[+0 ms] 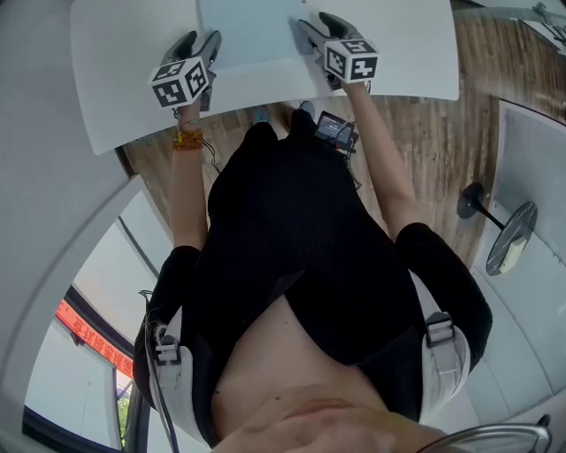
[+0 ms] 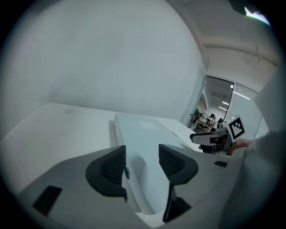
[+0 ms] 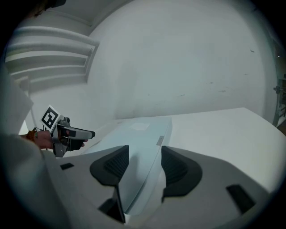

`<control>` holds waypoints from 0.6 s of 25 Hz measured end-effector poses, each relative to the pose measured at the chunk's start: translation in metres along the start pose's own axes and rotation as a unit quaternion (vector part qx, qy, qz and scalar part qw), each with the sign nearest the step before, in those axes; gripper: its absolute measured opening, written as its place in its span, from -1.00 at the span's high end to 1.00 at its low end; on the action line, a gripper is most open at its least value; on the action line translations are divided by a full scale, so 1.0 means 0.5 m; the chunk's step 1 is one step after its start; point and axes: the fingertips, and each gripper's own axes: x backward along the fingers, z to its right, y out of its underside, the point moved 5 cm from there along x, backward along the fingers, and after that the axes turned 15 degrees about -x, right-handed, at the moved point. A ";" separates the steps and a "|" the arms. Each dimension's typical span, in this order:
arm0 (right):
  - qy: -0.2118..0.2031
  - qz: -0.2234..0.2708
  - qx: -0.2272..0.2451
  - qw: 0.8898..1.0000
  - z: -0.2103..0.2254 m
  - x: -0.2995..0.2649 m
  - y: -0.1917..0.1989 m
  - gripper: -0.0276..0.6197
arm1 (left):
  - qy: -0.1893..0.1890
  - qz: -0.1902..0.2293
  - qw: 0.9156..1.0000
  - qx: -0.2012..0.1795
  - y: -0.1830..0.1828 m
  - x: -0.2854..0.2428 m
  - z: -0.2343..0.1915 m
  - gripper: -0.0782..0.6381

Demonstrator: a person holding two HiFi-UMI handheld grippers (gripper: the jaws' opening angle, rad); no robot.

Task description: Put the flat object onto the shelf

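A flat white box (image 1: 252, 31) lies on the white table (image 1: 124, 88). My left gripper (image 1: 203, 42) is at the box's left near corner and my right gripper (image 1: 311, 25) at its right near corner. In the left gripper view the box (image 2: 147, 134) runs between the two dark pads (image 2: 111, 167) with a gap on each side, the jaws open wide. The right gripper view gives the same picture: the box's edge (image 3: 138, 134) passes between spread pads (image 3: 174, 167) that do not press on it. White shelf boards (image 3: 49, 53) show high on the wall at the left.
A plain white wall (image 2: 111, 67) rises behind the table. A wooden floor (image 1: 442, 150) lies under the table's near edge. A round disc on a black stand (image 1: 511, 237) stands on the floor to the right. The person's body fills the lower head view.
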 end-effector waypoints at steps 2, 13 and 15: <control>0.000 0.008 0.004 1.000 -0.010 0.002 -0.007 0.18 | -0.005 0.009 1.000 -0.013 -0.016 0.002 0.009 0.13; -0.001 0.051 0.030 0.998 -0.063 0.015 -0.049 0.18 | -0.032 0.065 0.996 -0.055 -0.096 0.008 0.058 0.14; 0.001 0.061 0.035 0.998 -0.074 0.019 -0.058 0.18 | -0.039 0.075 0.995 -0.060 -0.108 0.011 0.064 0.14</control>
